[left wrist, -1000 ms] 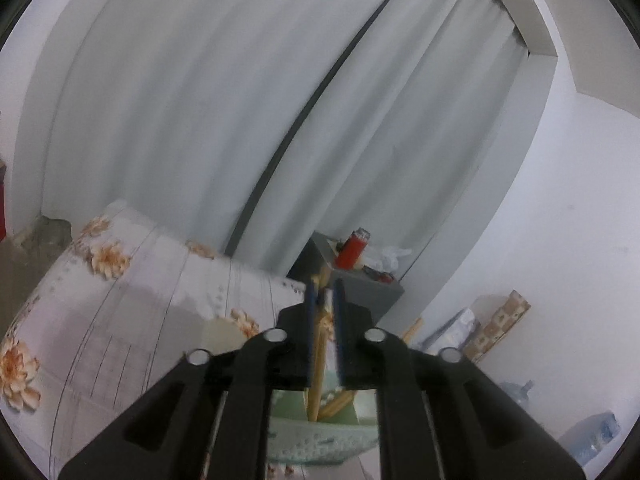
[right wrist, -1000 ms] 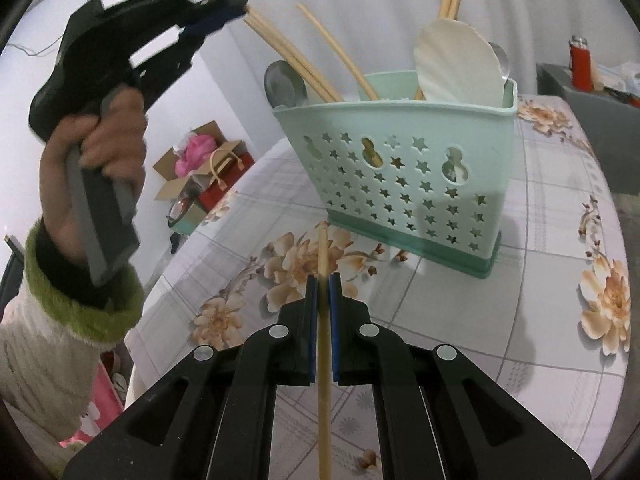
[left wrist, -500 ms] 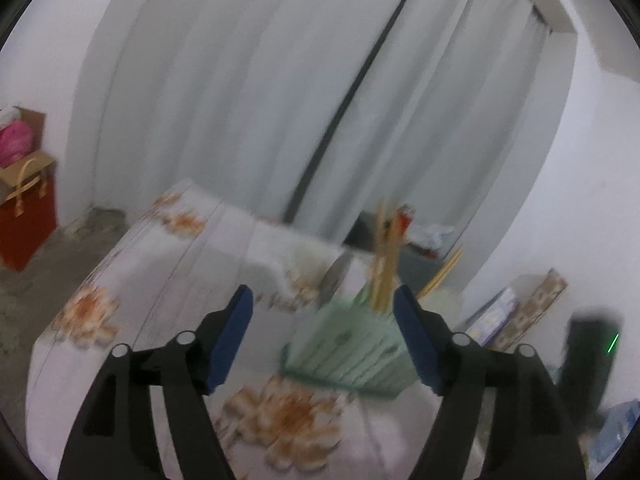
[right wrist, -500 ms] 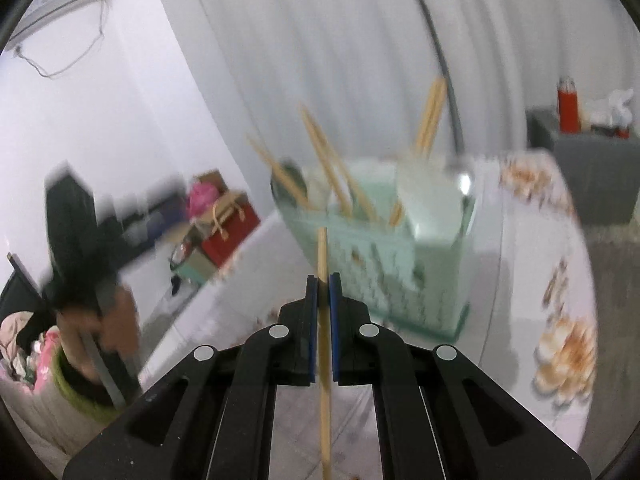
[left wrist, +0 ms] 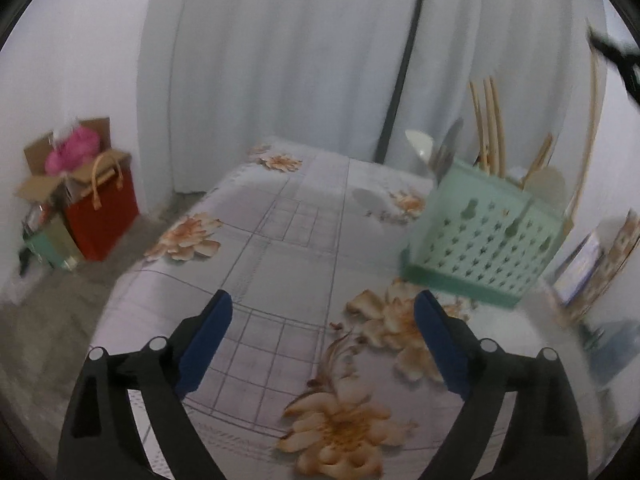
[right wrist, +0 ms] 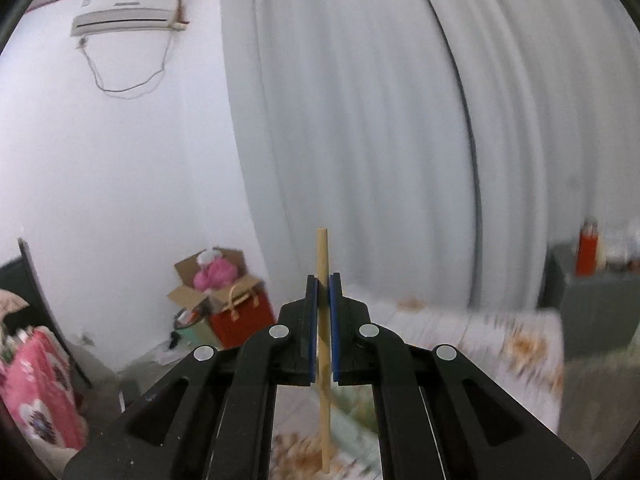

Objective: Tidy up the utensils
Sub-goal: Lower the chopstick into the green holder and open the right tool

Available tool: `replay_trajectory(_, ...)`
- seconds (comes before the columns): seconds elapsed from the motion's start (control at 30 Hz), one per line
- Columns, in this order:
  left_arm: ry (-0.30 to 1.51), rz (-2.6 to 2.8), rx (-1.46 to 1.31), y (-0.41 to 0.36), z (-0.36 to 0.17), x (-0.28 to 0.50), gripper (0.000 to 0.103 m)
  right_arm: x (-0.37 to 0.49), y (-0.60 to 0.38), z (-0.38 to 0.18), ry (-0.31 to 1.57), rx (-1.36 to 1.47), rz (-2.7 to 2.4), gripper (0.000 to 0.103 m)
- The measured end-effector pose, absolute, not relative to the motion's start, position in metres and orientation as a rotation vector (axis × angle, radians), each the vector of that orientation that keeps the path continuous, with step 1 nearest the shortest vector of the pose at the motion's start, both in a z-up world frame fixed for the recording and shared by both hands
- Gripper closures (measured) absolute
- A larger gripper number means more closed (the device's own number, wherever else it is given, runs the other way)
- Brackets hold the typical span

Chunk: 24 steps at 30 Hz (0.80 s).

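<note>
The mint green utensil holder [left wrist: 484, 248] stands on the flowered tablecloth [left wrist: 280, 240], right of centre in the left wrist view. Several wooden chopsticks [left wrist: 488, 120], a white spoon [left wrist: 420, 144] and a metal utensil stick up from it. My left gripper [left wrist: 324, 304] hovers low over the cloth, left of the holder; its jaws are opening wide with nothing between them. My right gripper [right wrist: 323, 280] is shut on one wooden chopstick [right wrist: 322, 256], which stands upright between the pads. It is high up, with the holder [right wrist: 352, 424] blurred below it. The same chopstick [left wrist: 588, 128] hangs at the left wrist view's right edge.
A red bag [left wrist: 100, 216] and an open cardboard box [left wrist: 68, 160] sit on the floor left of the table. A grey cabinet [right wrist: 592, 304] with a red bottle [right wrist: 587, 252] stands beyond the table's far right. White curtains hang behind.
My left gripper let go of its chopstick over the holder, opened wide and dropped back to the left. My right gripper rose from the tabletop with its chopstick to above the holder.
</note>
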<state>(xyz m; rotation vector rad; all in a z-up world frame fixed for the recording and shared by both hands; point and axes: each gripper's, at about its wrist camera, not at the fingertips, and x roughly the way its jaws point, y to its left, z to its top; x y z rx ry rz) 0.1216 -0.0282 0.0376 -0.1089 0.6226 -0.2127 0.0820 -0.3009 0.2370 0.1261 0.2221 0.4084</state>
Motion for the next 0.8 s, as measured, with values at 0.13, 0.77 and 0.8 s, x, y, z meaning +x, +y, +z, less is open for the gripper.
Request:
replay_trajectory(0.13,0.605,-0.235,-0.096,-0.031,0.036,0.117,0.01,0.099,-0.304,0.251,0.187,0.121,0.392,0.099)
replay_trajectory(0.77,0.55,-0.321,-0.149,-0.037,0.041,0.119,0.006,0.166,-0.286,0.16,0.489,0.057,0.325,0.081)
replay_trajectory(0.8,0.544,-0.336,-0.144,-0.04,0.042,0.122,0.006,0.163,-0.287,0.157,0.5,0.056,0.325,0.075)
